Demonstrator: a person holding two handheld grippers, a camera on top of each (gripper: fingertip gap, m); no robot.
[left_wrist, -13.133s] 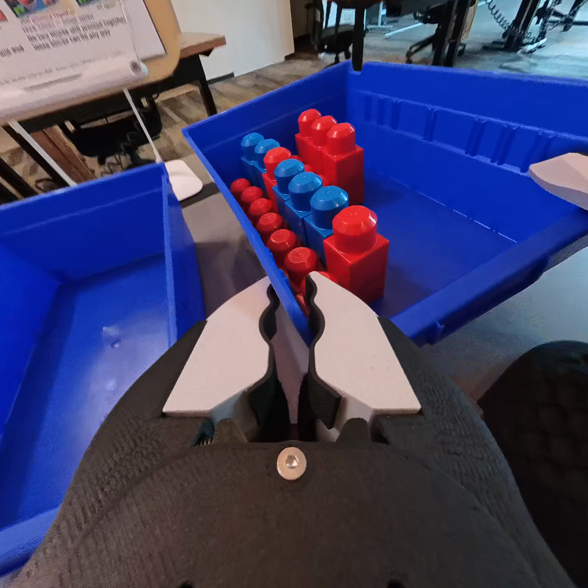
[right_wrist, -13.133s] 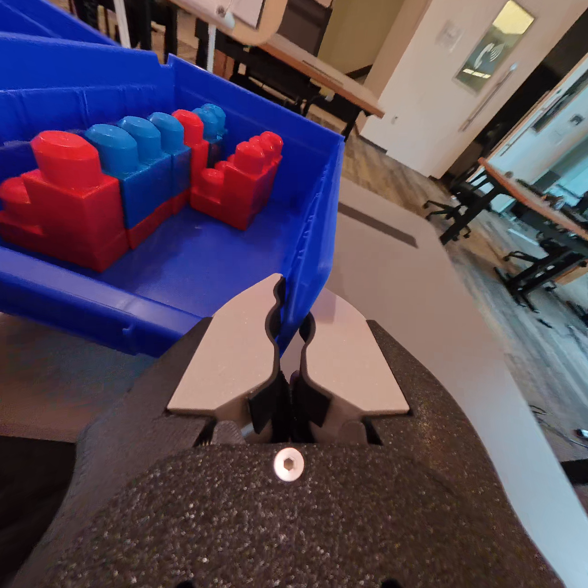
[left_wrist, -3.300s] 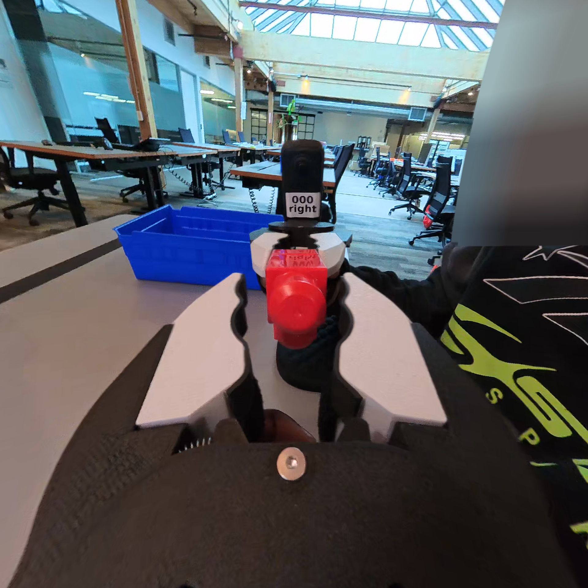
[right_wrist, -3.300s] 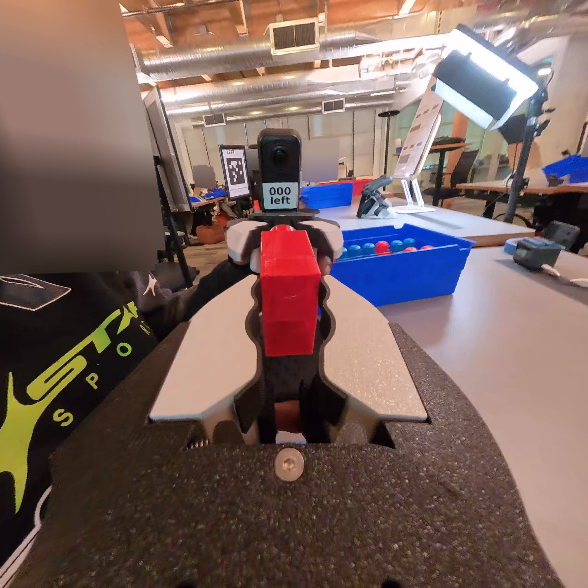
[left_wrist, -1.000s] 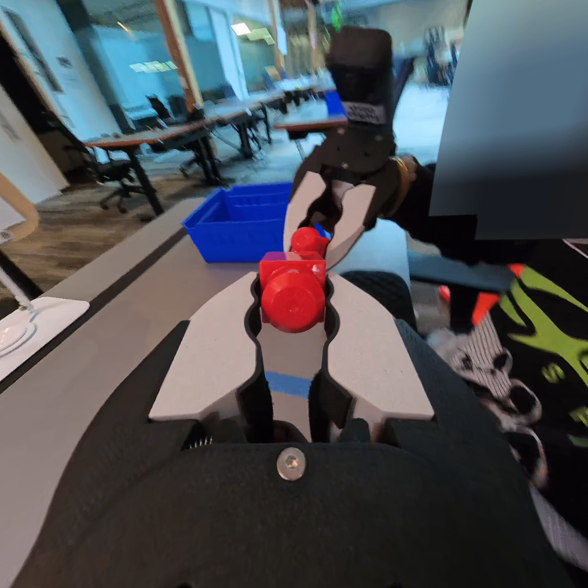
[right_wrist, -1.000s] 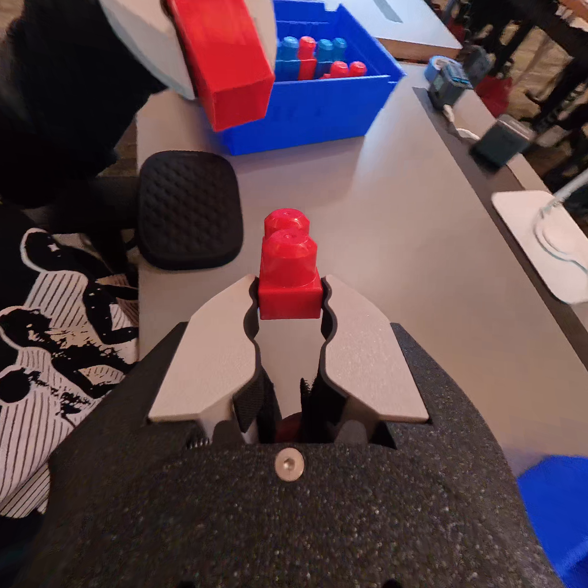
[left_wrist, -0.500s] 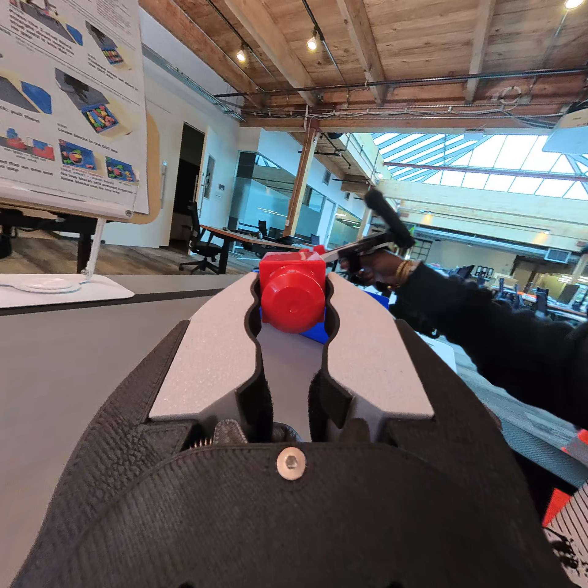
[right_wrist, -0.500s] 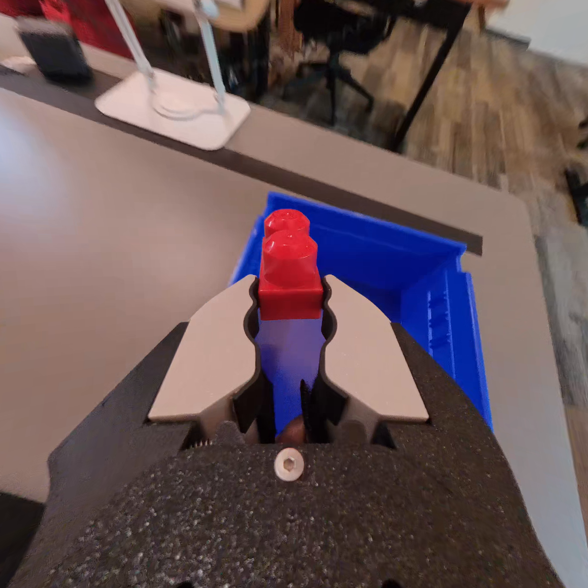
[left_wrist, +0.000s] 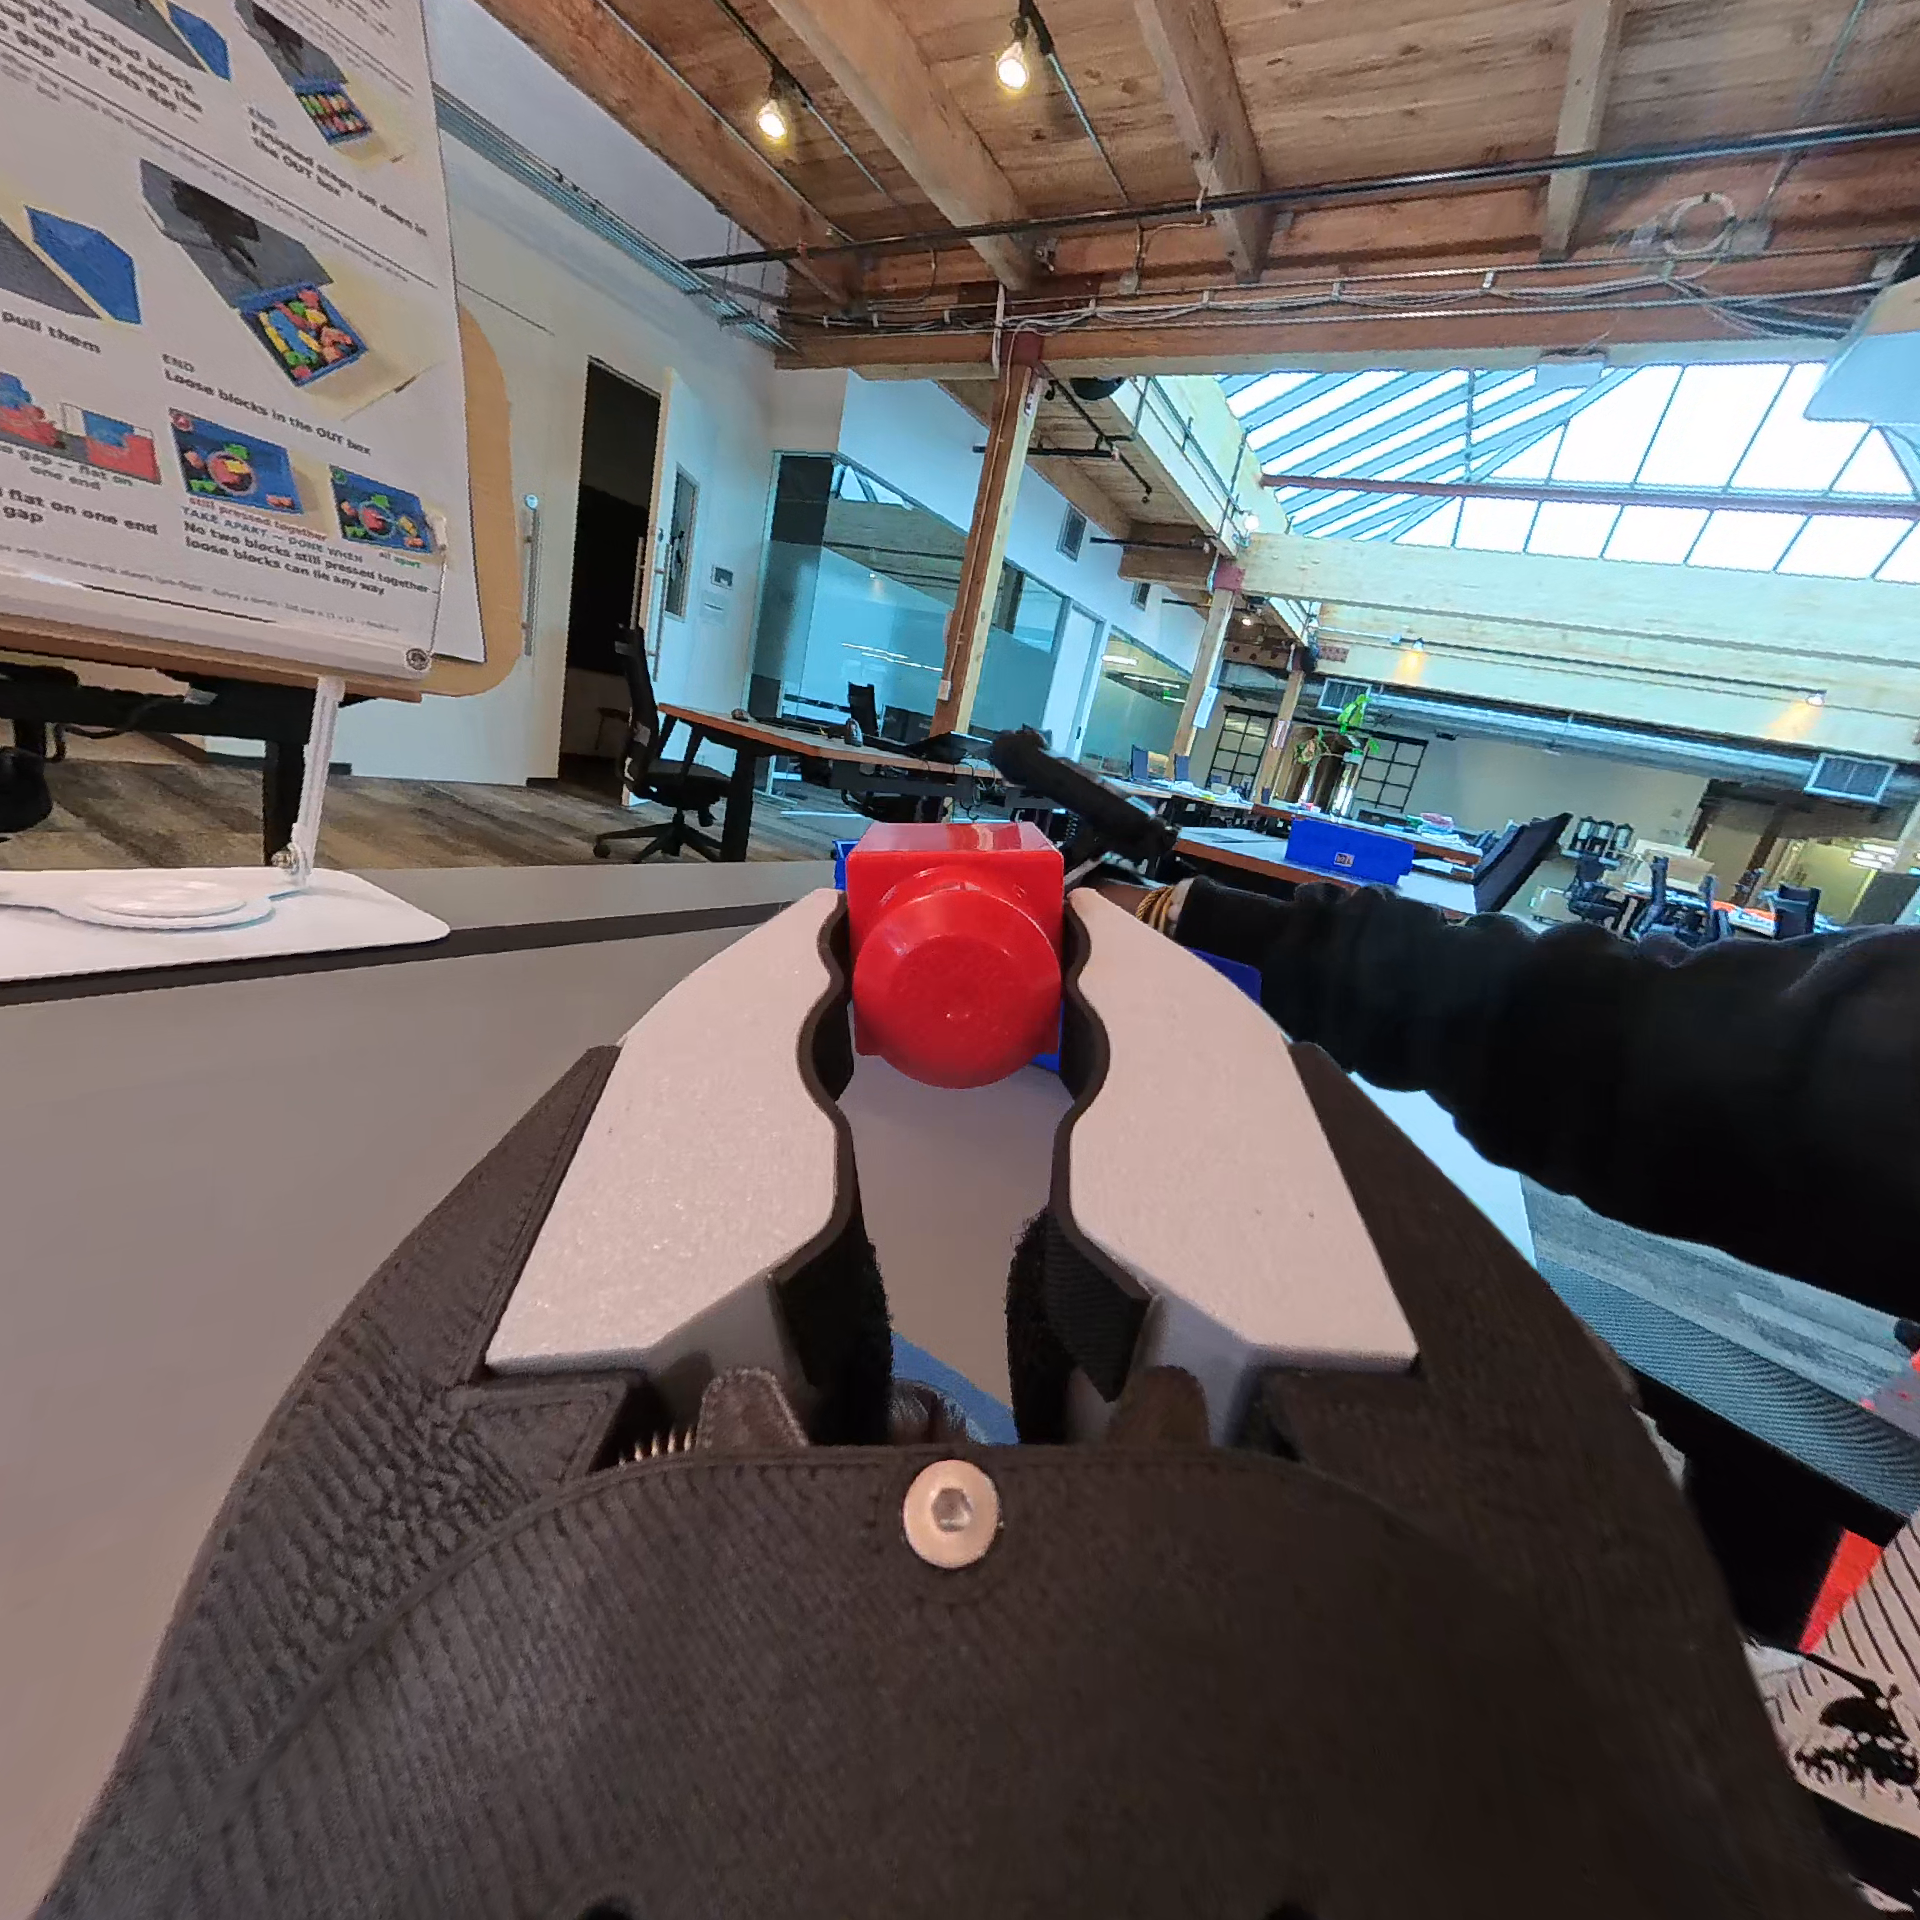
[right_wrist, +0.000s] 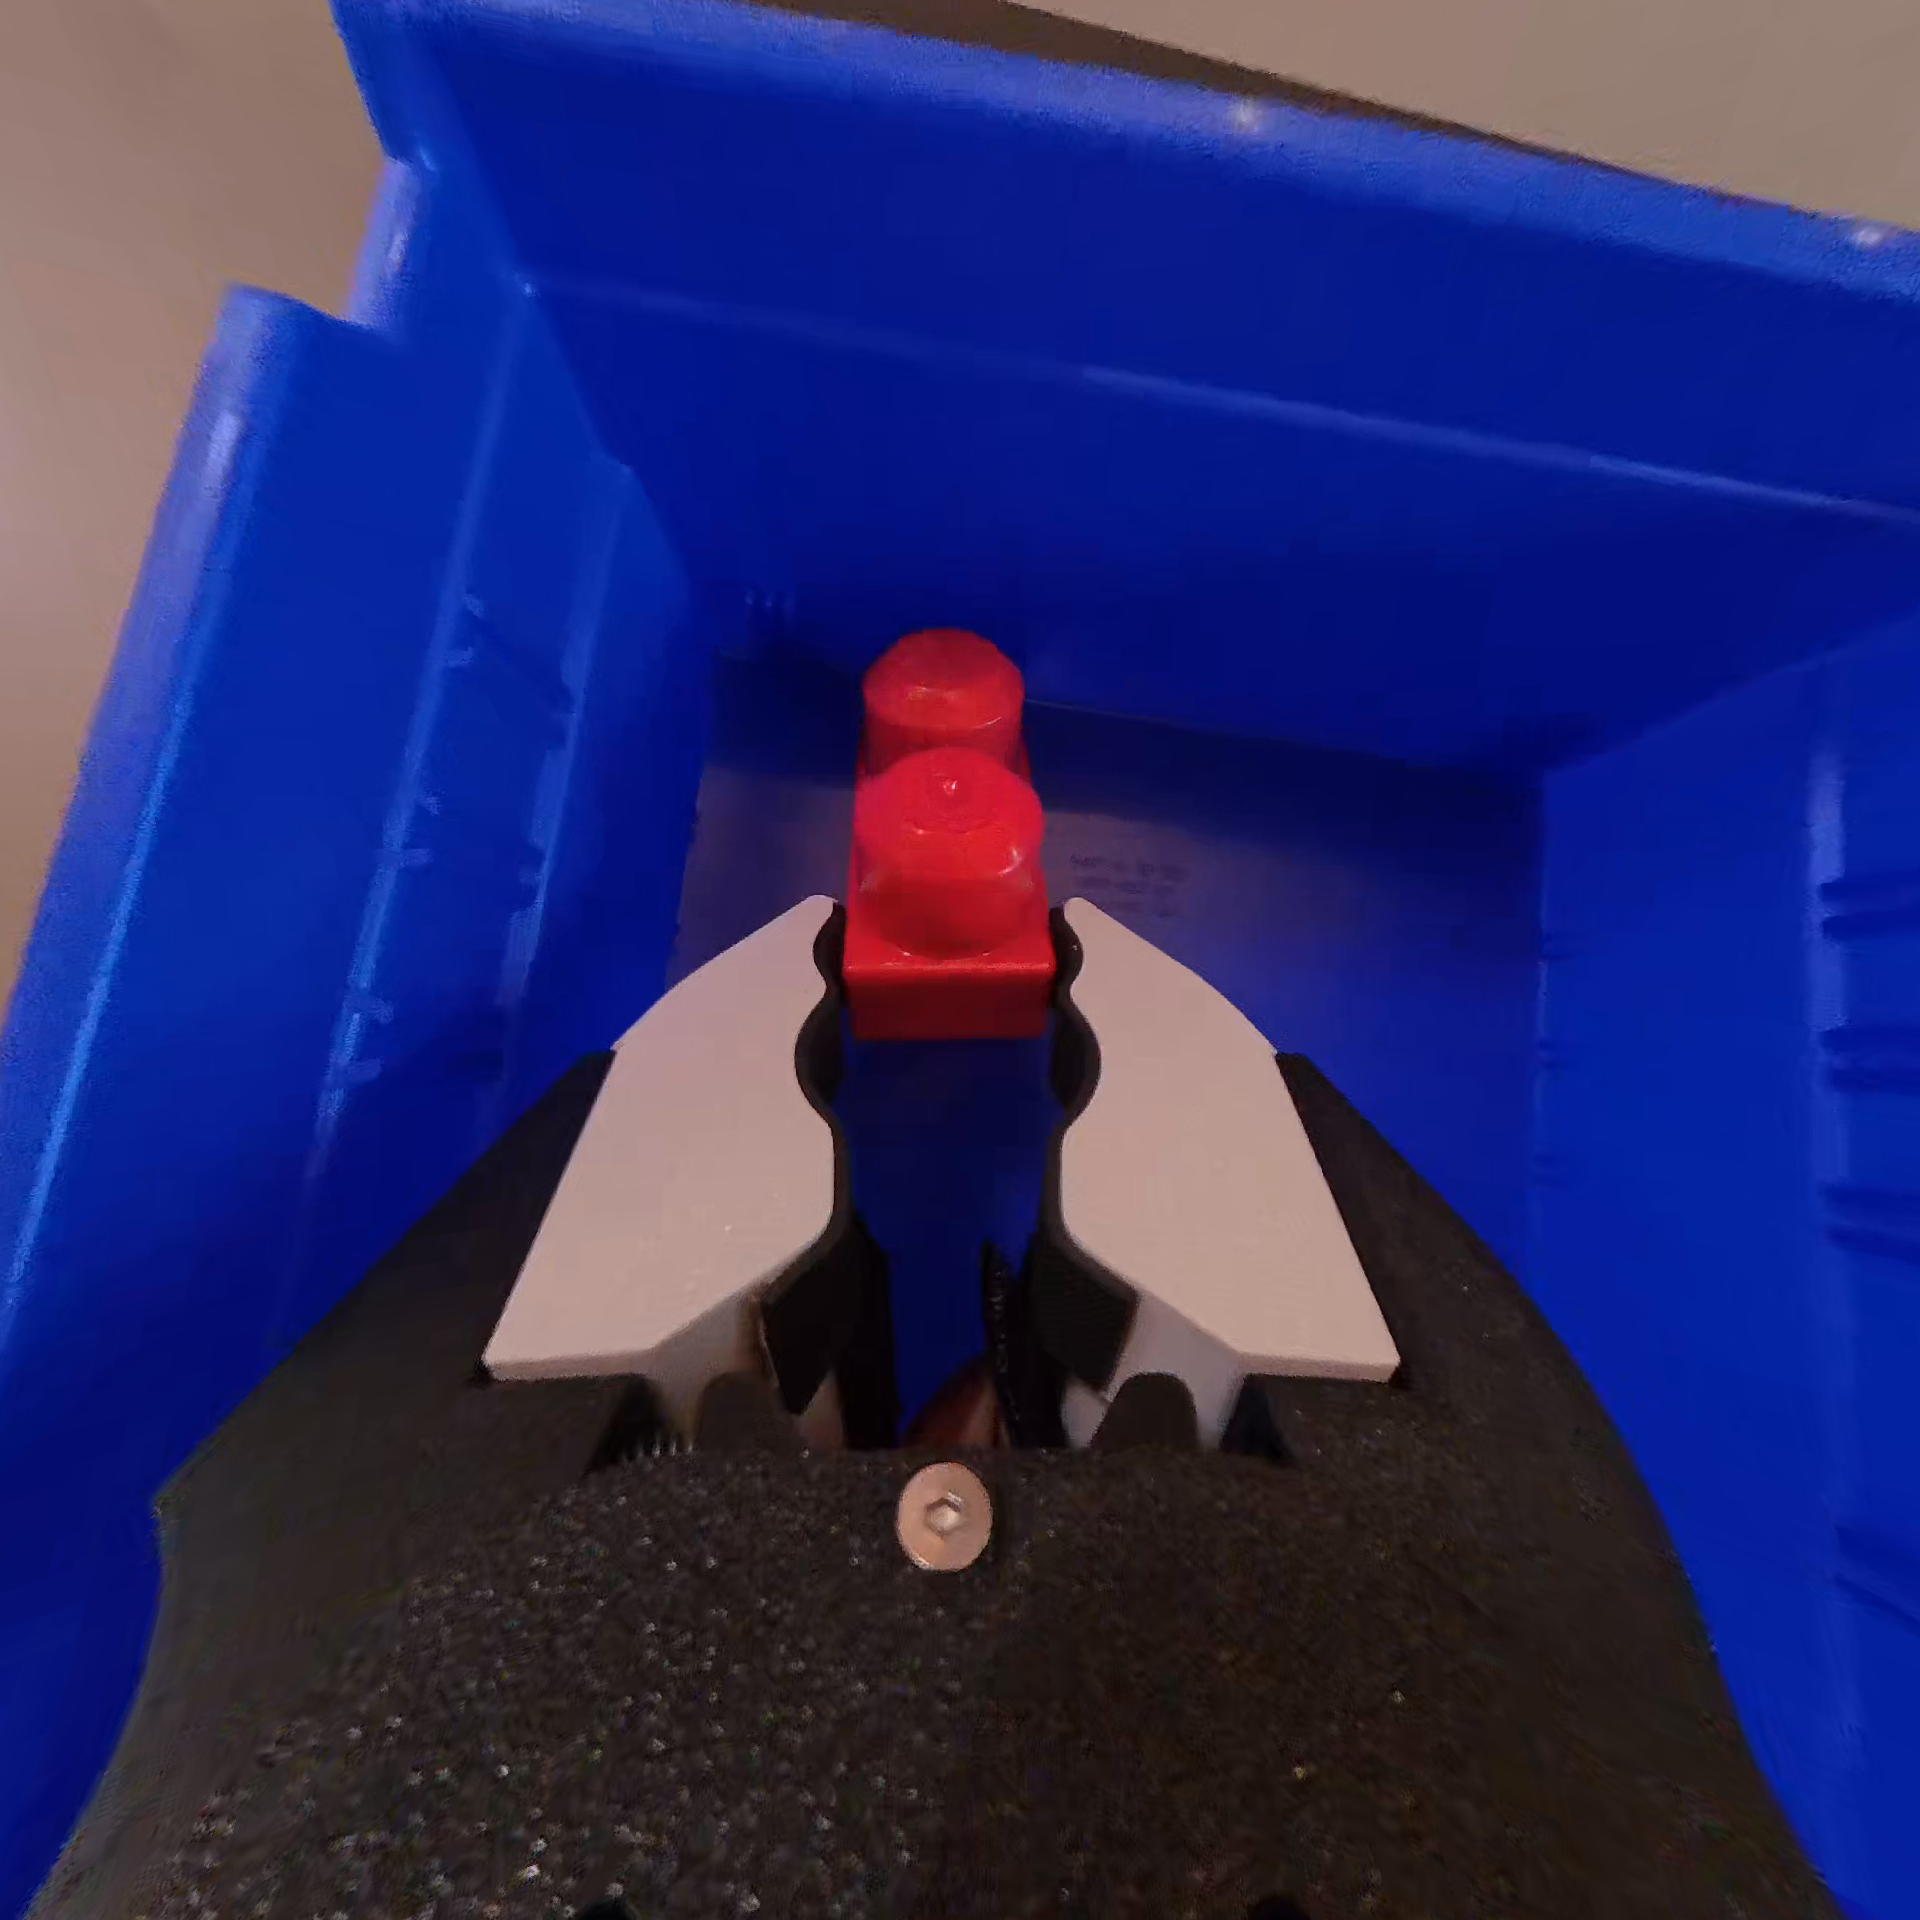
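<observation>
My left gripper (left_wrist: 954, 948) is shut on a red single-stud block (left_wrist: 952, 951), its stud facing the camera, held above the grey table (left_wrist: 260, 1122). My right gripper (right_wrist: 945, 951) is shut on a red two-stud block (right_wrist: 943, 914) and holds it down inside a blue bin (right_wrist: 1195, 499), close to the bin's floor. In the left wrist view a black-sleeved arm (left_wrist: 1558, 1049) reaches to the right behind my fingers; a bit of the blue bin (left_wrist: 1226, 977) shows behind them.
A white sign stand (left_wrist: 187, 914) with an instruction board (left_wrist: 208, 312) stands at the table's far left edge. The bin's walls (right_wrist: 343, 831) rise close on the left, far and right sides of my right gripper. Office desks and chairs lie beyond.
My right gripper has dropped with the two-stud block from above the bin's rim to deep inside it. My left gripper has kept its block and barely shifted its aim.
</observation>
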